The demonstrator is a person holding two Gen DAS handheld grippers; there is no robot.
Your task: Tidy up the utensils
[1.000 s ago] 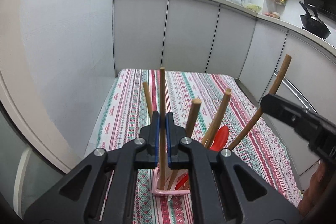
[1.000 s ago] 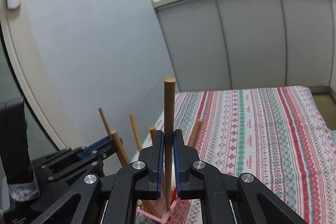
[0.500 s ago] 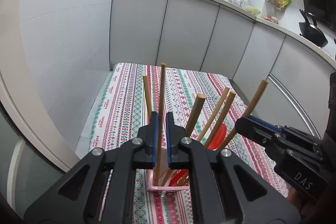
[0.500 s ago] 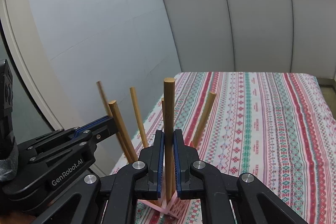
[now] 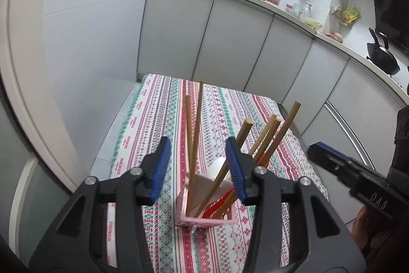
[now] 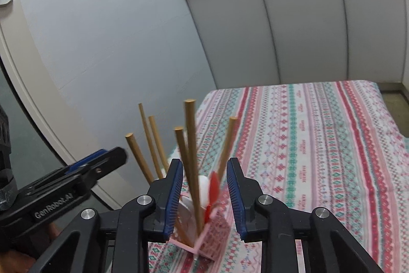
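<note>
A pink square utensil holder (image 5: 204,218) stands on the striped tablecloth (image 5: 153,129); it also shows in the right wrist view (image 6: 214,234). Several wooden-handled utensils (image 5: 195,134) stand in it, with a red spoon (image 6: 214,186) and a white spoon (image 5: 217,165). My left gripper (image 5: 198,165) is open just above the holder, and the thin wooden handles rise between its blue pads without touching them. My right gripper (image 6: 204,188) is open too, with a thick wooden handle (image 6: 191,145) standing free between its pads. Each gripper shows at the edge of the other's view.
Grey kitchen cabinets (image 5: 230,37) under a cluttered counter run behind and to the right of the table. A white wall (image 6: 102,42) borders the table's left side. The tablecloth stretches bare beyond the holder (image 6: 319,145).
Both grippers were shut on wooden handles and have opened. The handles now stand loose in the pink holder. Both grippers have lowered and tilted toward the holder.
</note>
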